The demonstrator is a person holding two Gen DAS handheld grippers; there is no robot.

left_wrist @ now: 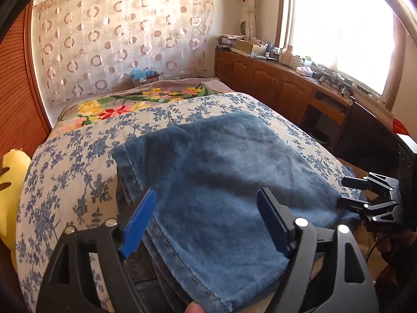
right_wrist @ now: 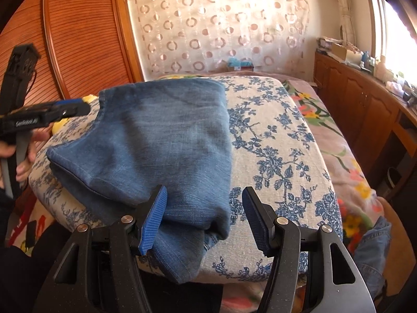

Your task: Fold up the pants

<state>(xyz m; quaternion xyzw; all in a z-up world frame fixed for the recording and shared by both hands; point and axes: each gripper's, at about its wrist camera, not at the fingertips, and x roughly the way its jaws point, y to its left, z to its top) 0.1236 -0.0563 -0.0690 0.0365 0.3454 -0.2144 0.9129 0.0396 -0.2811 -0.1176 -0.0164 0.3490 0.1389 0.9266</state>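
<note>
- The pants [left_wrist: 224, 172], blue denim, lie already doubled into a thick rectangle on a cushion with a blue floral cover [left_wrist: 65, 182] on the bed; one end hangs a little over the cushion's near edge.
- In the right wrist view the fold line runs along the far side, and the open layered edges face the left claw.
- The left claw [left_wrist: 208, 221] stands wide open above the near part of the denim. Its blue pads [left_wrist: 138, 224] are clear of the cloth on both sides and grip nothing.
- The right claw [right_wrist: 204, 219] is about half open at the near right corner of the bundle. Its left pad [right_wrist: 153, 221] lies against or just over the denim, the other sits over the cushion cover; I judge it is not pinching, as the cloth does not span the gap.
- Step in hand, as I read it: a fold has been laid and let go, and both claws hover free beside it.
- The overhanging end suggests one more fold or a tidy-up remains.
- The next move calls for each claw to close on a corner of that near end, catching all layers, and to carry it evenly over the top.
- Risk: the stacked layers can slide apart if only the top one is caught.
</note>
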